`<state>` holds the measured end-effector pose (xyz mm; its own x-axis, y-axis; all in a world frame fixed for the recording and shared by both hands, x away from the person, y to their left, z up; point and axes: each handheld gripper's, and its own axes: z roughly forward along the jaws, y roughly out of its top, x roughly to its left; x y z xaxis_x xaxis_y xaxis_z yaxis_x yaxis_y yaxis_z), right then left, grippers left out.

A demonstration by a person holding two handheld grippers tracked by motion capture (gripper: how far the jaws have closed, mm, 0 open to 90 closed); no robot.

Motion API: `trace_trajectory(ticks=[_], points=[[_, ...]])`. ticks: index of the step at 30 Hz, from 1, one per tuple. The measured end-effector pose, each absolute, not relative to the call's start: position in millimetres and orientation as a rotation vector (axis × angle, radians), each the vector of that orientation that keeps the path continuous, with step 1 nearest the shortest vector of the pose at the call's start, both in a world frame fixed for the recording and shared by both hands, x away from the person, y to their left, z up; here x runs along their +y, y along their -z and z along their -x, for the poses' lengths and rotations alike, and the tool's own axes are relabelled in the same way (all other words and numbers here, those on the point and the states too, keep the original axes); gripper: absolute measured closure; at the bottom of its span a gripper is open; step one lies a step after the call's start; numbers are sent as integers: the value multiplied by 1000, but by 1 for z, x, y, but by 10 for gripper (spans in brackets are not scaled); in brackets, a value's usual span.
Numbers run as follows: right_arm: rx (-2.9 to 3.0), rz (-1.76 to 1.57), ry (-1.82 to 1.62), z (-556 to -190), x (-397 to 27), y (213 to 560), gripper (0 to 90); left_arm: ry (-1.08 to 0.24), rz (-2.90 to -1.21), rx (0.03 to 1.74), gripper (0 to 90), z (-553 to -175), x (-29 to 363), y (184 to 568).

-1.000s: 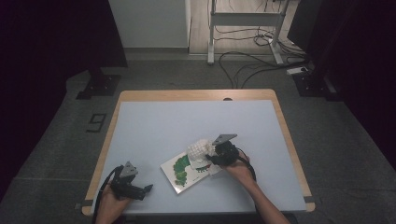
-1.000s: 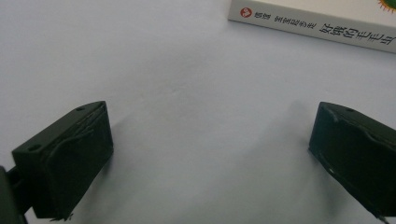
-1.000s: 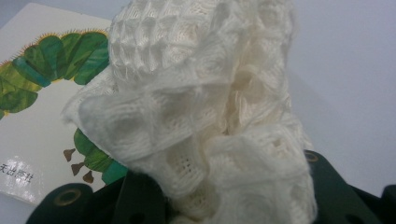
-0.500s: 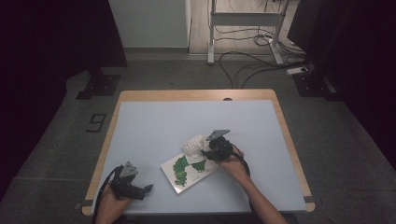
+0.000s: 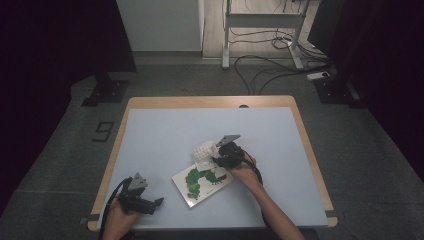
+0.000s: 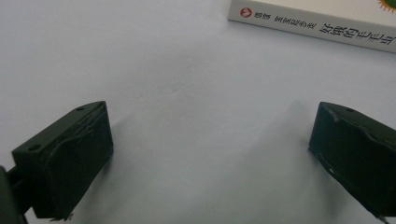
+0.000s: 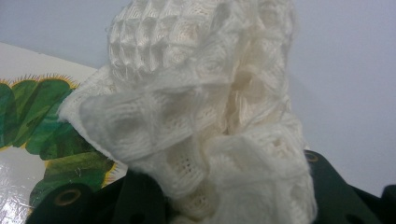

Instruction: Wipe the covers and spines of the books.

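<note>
A pale blue table [image 5: 165, 135] with a wooden rim takes up the middle of the high view, standing on a grey floor [image 5: 60, 165] where cables [image 5: 270, 70] trail near a metal stand [image 5: 260, 30]. Near the table's front edge lies a white book [image 5: 202, 182] with a green caterpillar on its cover, flat and turned at an angle. Its back corner sits under a bunched white knitted cloth [image 5: 205, 153]. The right gripper [image 5: 220, 161] is clenched on that cloth; in the right gripper view the cloth [image 7: 201, 121] bulges up out of the black jaws, above the book [image 7: 28, 177]. The left gripper [image 5: 150, 204] rests near the table's front left corner, well apart from the book, its jaws spread wide with only bare tabletop [image 6: 187, 116] between them and the book's spine [image 6: 317, 25] beyond.
</note>
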<state>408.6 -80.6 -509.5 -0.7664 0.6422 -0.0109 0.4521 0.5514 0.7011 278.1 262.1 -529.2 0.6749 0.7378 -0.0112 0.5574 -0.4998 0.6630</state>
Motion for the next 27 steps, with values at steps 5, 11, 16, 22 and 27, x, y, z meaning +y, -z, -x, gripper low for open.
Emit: trace_trajectory(ticks=[5, 11, 16, 22, 27], points=[[2530, -870, -1017, -404, -75, 509, 620, -361, -2240, 992, 0, -278, 262, 529], [2547, -816, -1008, -397, -66, 507, 620, -362, -2240, 992, 0, -278, 262, 529], [2577, -774, -1045, -390, -55, 508, 620, -362, -2240, 992, 0, -278, 262, 529], [2603, -745, -1074, -385, -45, 508, 620, -362, -2240, 992, 0, -278, 262, 529], [2629, -714, -1100, -381, -35, 508, 620, -362, -2240, 992, 0, -278, 262, 529]])
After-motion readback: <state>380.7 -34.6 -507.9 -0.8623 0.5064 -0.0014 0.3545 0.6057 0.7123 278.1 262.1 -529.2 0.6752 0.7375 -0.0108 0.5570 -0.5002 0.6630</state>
